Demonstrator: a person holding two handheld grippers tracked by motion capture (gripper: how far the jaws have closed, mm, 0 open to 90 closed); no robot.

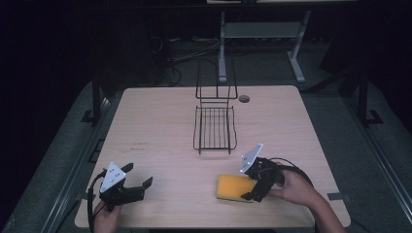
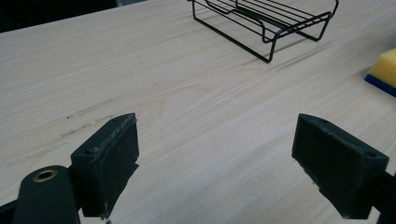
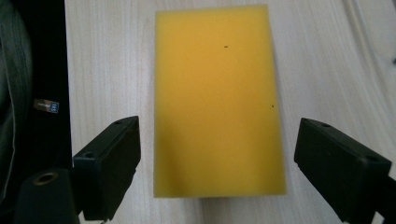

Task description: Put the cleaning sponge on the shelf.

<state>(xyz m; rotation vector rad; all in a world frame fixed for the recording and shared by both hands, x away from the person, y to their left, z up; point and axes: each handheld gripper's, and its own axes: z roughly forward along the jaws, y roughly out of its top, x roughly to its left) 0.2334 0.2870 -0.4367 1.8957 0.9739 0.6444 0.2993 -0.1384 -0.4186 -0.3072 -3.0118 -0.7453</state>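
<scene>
A yellow sponge (image 1: 233, 188) with a blue underside lies flat on the wooden table (image 1: 160, 121) near its front right. My right gripper (image 1: 250, 187) hovers at the sponge's right end, open, its jaws spread on both sides of the sponge (image 3: 218, 100) without touching it. My left gripper (image 1: 138, 178) rests low at the front left, open, with bare table between its jaws. From the left gripper view a corner of the sponge (image 2: 384, 70) shows at the right edge.
A black wire rack (image 1: 214, 127) stands mid-table with its upright back toward the far side; the rack (image 2: 266, 21) is ahead of the left gripper. A cable hole (image 1: 244, 98) sits near the far edge. The table's front edge runs close behind both hands.
</scene>
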